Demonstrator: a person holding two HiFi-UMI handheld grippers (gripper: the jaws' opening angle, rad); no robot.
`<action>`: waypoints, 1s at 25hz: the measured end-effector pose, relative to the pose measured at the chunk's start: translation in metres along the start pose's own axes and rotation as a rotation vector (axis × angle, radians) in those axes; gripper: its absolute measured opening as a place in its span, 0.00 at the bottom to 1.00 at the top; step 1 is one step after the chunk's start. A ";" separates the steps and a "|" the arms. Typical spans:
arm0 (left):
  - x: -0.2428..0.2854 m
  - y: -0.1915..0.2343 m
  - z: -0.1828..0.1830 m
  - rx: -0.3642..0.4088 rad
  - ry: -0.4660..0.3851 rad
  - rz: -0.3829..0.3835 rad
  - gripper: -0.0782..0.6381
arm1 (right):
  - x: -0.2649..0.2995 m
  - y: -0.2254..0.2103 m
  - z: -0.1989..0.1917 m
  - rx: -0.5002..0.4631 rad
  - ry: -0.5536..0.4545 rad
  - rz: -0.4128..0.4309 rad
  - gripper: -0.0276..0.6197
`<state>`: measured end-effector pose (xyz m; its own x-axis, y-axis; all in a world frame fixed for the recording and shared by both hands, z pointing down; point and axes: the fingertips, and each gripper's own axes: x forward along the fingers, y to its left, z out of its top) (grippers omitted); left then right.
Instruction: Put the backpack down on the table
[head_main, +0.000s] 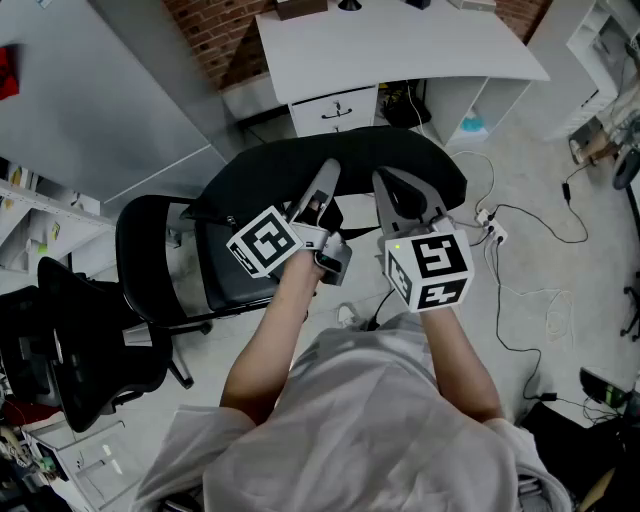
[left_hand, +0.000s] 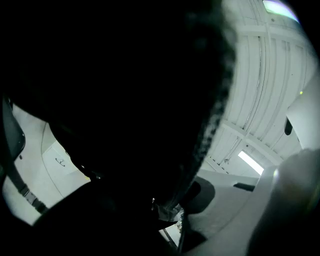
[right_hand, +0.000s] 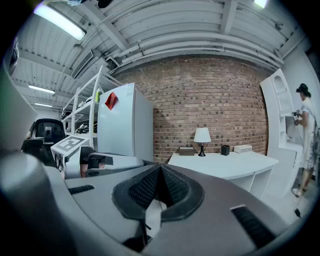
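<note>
Over the chair (head_main: 232, 282), black backpack (head_main: 265, 180) in left hand-held gripper (head_main: 325, 182).

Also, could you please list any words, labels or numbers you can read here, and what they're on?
None can be read.
Marker cubes: black-and-white square patterns only, no letters.
Red tag on the white cabinet: too small to read.
The backpack: no label visible.

Ceiling strip lights (right_hand: 60, 22) are flooding the room evenly, leaving only soft shadows in the head view. The backpack (left_hand: 125, 100) is crowding the left gripper view's lens, blacking out most of it, its edge blurring into fuzz. Both gripper views are bowing straight lines and darkening toward their corners.
</note>
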<state>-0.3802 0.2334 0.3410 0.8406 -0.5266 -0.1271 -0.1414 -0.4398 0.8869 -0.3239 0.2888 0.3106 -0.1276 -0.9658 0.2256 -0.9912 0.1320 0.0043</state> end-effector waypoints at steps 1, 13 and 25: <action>0.000 0.001 0.000 0.000 0.000 0.000 0.21 | 0.000 0.002 -0.001 0.002 0.001 0.000 0.05; 0.002 0.004 0.000 -0.007 0.022 -0.012 0.21 | -0.005 0.002 0.002 0.013 -0.019 -0.029 0.05; 0.034 0.021 0.004 -0.004 0.052 0.003 0.21 | 0.018 -0.029 -0.004 0.064 -0.018 -0.044 0.05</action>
<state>-0.3567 0.2040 0.3533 0.8660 -0.4897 -0.1013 -0.1421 -0.4352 0.8891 -0.2970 0.2688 0.3184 -0.0836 -0.9744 0.2086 -0.9960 0.0751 -0.0485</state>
